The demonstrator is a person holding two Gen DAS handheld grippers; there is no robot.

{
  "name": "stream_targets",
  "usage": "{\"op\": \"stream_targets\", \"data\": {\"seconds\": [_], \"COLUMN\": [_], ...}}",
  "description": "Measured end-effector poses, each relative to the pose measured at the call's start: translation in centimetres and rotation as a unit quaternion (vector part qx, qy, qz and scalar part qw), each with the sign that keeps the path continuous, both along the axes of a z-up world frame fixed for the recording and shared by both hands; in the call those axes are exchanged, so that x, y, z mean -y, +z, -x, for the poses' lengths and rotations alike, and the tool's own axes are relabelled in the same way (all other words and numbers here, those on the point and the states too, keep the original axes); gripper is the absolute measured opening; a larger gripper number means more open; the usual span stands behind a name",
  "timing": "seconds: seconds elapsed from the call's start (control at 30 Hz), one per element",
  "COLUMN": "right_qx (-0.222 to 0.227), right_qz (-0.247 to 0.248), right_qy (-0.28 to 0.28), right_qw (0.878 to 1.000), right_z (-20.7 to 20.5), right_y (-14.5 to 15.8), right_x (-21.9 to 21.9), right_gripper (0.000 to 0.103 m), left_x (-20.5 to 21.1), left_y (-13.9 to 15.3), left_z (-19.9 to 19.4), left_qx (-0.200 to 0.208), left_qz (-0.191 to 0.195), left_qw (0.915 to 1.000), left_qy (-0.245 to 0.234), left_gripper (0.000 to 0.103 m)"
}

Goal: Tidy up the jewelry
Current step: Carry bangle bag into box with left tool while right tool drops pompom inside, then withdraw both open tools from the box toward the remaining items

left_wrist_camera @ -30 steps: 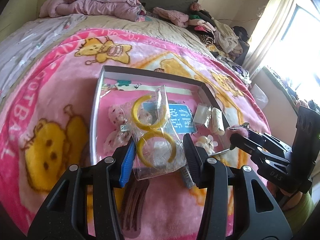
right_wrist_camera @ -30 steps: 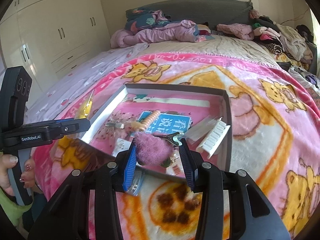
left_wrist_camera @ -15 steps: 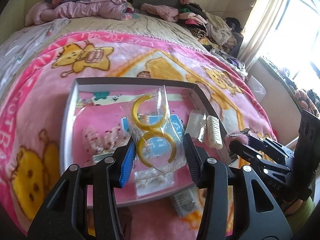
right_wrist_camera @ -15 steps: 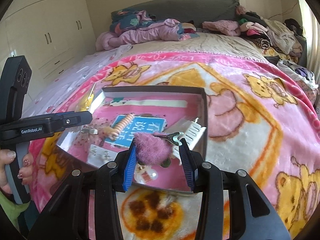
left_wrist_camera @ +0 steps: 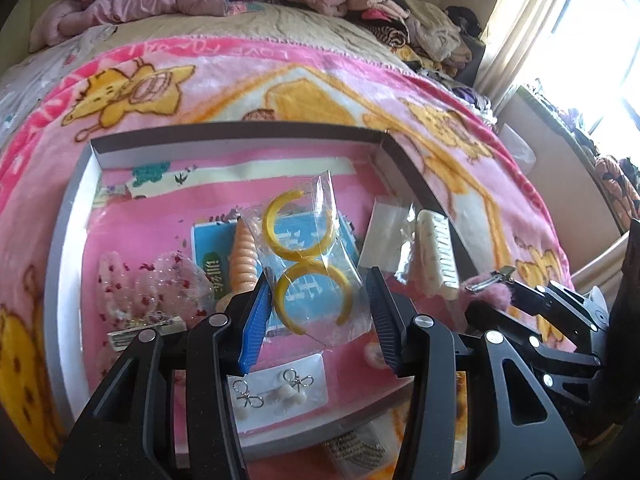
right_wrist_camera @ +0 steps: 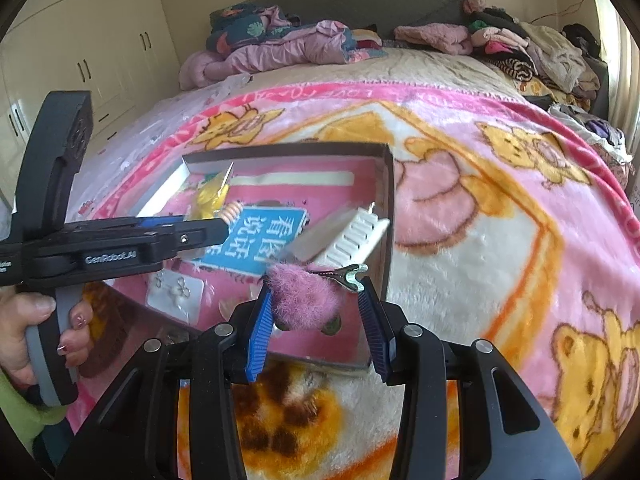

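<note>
Left wrist view: your left gripper [left_wrist_camera: 320, 312] clamps the earring bag [left_wrist_camera: 310, 264] above the tray [left_wrist_camera: 240, 148]; your right gripper [right_wrist_camera: 316, 320] pinches the fuzzy clip [right_wrist_camera: 304, 292] alongside.

Ridged packet [left_wrist_camera: 352, 450] under tray [left_wrist_camera: 64, 280] rim, contents unreadable.

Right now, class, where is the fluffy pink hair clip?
In the right wrist view the fluffy pink hair clip sits between the right tool's fingers, over the near right corner of the tray, just before the white comb.
</note>
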State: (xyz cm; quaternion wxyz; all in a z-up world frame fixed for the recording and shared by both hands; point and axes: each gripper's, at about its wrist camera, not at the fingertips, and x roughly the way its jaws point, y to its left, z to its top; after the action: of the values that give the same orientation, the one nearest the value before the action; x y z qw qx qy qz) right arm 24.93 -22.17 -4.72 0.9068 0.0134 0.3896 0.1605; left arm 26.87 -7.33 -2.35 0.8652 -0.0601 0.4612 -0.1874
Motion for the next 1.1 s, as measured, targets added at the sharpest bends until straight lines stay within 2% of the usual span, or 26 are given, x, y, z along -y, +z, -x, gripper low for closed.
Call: {"op": "stream_targets", "data": {"seconds": [0.57,0.67,0.83,1.1], "right_qx": [-0.020,-0.023,-0.017,0.002], "right_qz": [-0.001,-0.004,-0.002,0.003], "right_qy": [0.005,0.004,-0.001,-0.002], "right_qw": [1.000,1.000,1.000,1.000], "right_z": [0.1,0.4,1.1,2.8], "right_y": [-1.4,-1.3,-0.6,1.0], "right_x": [-0.5,-0.4,-0.1,0.2], "right_gripper": [0.042,0.048,0.054,0.065], "left_x": [0.5,0.6,0.6,-0.3], "left_y": [-1.4,-1.4,-0.8,1.6], "left_z": [-0.4,-0.3,0.3,2.2], "left_qx": [-0.013,-0.014,-0.005,0.021], "left_qz": [-0.010,-0.011,-0.013,-0.005], "left_qw": [0.9999,0.9998,0.9999,0.9998], "left_qy": [-0.003,-0.004,-0.006,0.004], "left_gripper": [0.039,0.040,0.053,0.065]}}
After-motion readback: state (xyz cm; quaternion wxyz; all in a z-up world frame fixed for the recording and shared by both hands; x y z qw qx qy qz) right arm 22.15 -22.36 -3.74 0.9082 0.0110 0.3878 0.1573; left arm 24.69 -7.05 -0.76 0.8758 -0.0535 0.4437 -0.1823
